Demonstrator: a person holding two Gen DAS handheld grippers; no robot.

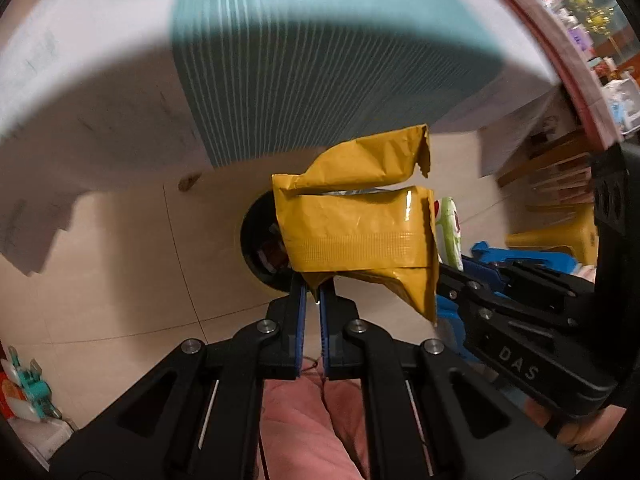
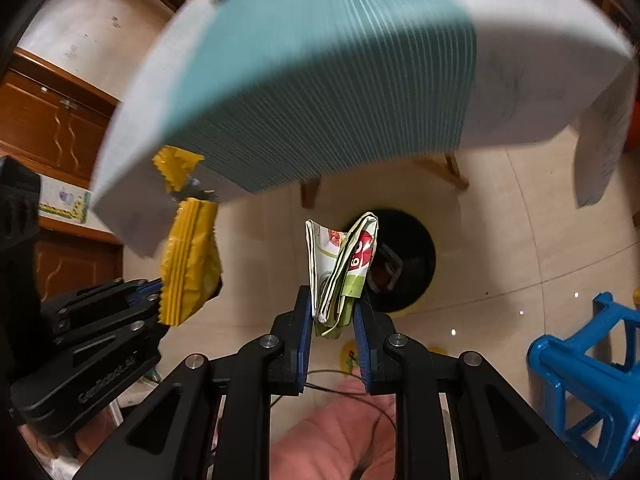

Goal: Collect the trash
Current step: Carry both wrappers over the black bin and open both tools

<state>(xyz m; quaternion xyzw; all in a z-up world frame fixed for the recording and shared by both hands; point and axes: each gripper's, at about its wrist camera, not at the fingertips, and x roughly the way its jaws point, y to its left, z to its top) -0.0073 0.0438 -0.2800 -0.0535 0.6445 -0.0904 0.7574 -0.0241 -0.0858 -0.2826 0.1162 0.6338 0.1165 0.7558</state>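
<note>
While both grippers point steeply down toward the floor, each one carries a piece of trash above a round black waste bin (image 2: pixel 404 264) that stands on the pale beige floor tiles (image 2: pixel 500 240). The left gripper (image 1: pixel 313 288) is clenched on the lower corner of a crumpled yellow foil snack wrapper (image 1: pixel 356 232), whose torn top flaps open and shows a silver lining. The right gripper (image 2: pixel 333 312) is clamped on a folded white-and-green paper wrapper with a red print (image 2: pixel 344 268), which stands upright between the blue pads (image 2: pixel 306 320). In the right wrist view the bin's dark mouth lies directly behind the folded wrapper; in the left wrist view the yellow wrapper hides most of the bin. A table covered with a white cloth and a teal ribbed mat (image 2: pixel 320 92) overhangs the bin, blurred. A blue plastic stool (image 2: pixel 588 372) stands near the bin.
</note>
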